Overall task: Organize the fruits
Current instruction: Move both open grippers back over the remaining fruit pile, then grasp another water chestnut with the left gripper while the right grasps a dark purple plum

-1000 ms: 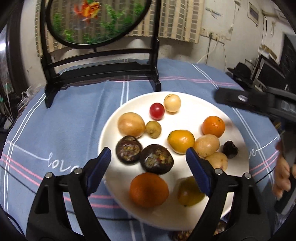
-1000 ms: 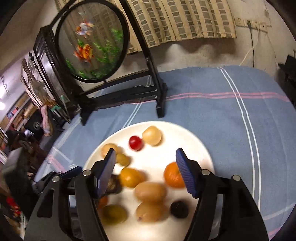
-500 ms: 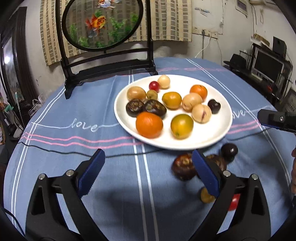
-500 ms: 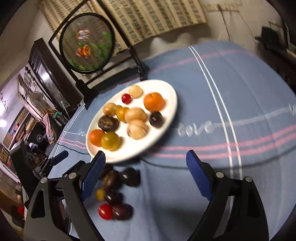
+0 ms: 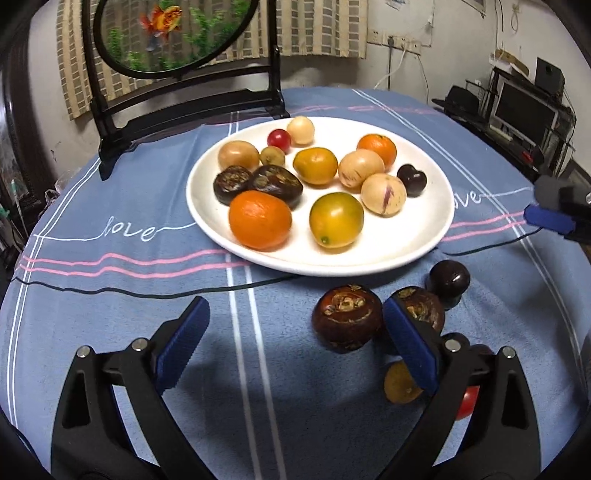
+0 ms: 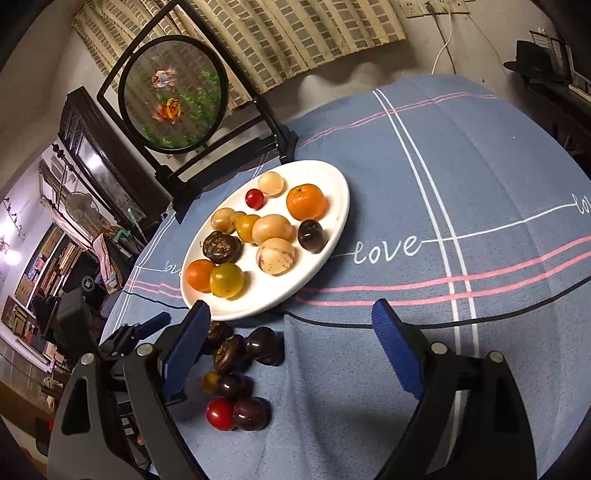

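A white plate (image 5: pixel 417 243) holds several fruits: oranges, yellow and tan fruits, dark ones and a red cherry tomato. It also shows in the right wrist view (image 6: pixel 332 254). Loose fruits lie on the cloth in front of it: a brown water chestnut (image 5: pixel 346 322), a second one (image 5: pixel 421 306), a dark round fruit (image 5: pixel 447 278), a small yellow fruit (image 5: pixel 399 384), and a red tomato (image 6: pixel 220 414). My left gripper (image 5: pixel 295 347) is open and empty, hovering just before the loose fruits. My right gripper (image 6: pixel 291 354) is open and empty, right of them.
A blue cloth with "love" script (image 6: pixel 386 248) covers the round table. A black-framed round goldfish screen (image 5: pixel 177 33) stands behind the plate. A thin black cable (image 5: pixel 147 293) runs across the cloth. A monitor and shelves (image 5: pixel 524 107) stand at the right.
Both grippers pulled back from over the plate toward the table's near edge. The loose fruits in front of the plate came into view. Both stay open and empty.
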`<state>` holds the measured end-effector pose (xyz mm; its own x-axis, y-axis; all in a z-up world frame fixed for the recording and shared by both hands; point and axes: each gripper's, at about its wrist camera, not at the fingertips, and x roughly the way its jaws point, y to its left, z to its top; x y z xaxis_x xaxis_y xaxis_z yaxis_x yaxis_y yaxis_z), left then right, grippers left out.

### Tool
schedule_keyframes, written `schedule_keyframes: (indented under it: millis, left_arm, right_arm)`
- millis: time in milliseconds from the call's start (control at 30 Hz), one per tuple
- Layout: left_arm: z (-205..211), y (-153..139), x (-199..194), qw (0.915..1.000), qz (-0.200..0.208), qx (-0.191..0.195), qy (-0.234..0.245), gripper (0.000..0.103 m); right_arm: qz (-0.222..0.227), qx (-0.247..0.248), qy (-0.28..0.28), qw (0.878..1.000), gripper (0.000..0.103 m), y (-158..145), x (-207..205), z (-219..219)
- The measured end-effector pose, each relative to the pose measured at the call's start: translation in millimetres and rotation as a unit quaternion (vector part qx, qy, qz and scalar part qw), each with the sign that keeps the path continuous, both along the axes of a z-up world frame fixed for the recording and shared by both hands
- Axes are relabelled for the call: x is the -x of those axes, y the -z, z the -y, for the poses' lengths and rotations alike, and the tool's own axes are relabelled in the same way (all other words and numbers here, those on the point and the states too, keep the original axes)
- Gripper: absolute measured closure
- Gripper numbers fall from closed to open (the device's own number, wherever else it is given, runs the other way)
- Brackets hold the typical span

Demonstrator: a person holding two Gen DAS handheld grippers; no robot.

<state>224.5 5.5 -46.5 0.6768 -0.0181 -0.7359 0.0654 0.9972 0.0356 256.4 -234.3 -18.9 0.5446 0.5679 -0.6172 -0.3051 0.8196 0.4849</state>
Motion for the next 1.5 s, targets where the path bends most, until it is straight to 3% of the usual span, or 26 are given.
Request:
schedule_keyframes:
  millis: [267, 400, 533, 600, 667, 900, 967, 1033, 1133, 1500]
  left_arm:
    - [-9, 19, -12, 0.9986, -0.037, -0.031, -0.022, 0.003]
    - [-20, 16, -7, 0.9979, -0.026, -0.044, -0.040, 0.005]
    - [-31, 14, -10, 0.9980, -0.021, -0.027, -0.054, 0.005]
    - [-29, 13, -11, 0.9983, -0.018, -0.025, -0.048, 0.010]
    - [-26, 13, -11, 0.9988, -0.018, -0.024, -0.039, 0.023]
    - [-27, 17, -17, 0.9991, -0.033, 0.000, -0.026, 0.039]
    - [-25, 17, -16, 0.9994, -0.031, 0.004, -0.016, 0.054]
    - [-18, 16, -14, 0.9996, -0.028, -0.005, -0.005, 0.060]
    - [-14, 16, -13, 0.9995, -0.025, -0.018, -0.006, 0.060]
    - [-11, 15, -10, 0.9994, -0.023, -0.024, -0.007, 0.060]
  right_arm:
    - [-0.004, 0.000, 0.001, 1.000, 0.014, 1, -1, 1]
    - [-0.003, 0.000, -0.002, 1.000, 0.014, 1, 0, 1]
    - [-0.002, 0.001, -0.003, 1.000, 0.014, 2, 2, 1]
    - [0.004, 0.004, -0.008, 1.000, 0.014, 1, 4, -2]
    - [0.010, 0.011, -0.018, 1.000, 0.014, 1, 6, -7]
    - [0.021, 0.044, -0.056, 0.997, 0.014, 7, 14, -30]
    - [0.022, 0.051, -0.064, 0.996, 0.014, 11, 15, -36]
    - [0.027, 0.059, -0.073, 0.995, 0.020, 13, 18, -42]
    - [0.035, 0.074, -0.093, 0.992, 0.030, 16, 22, -56]
    - [0.029, 0.112, -0.097, 0.989, 0.041, 30, 16, -73]
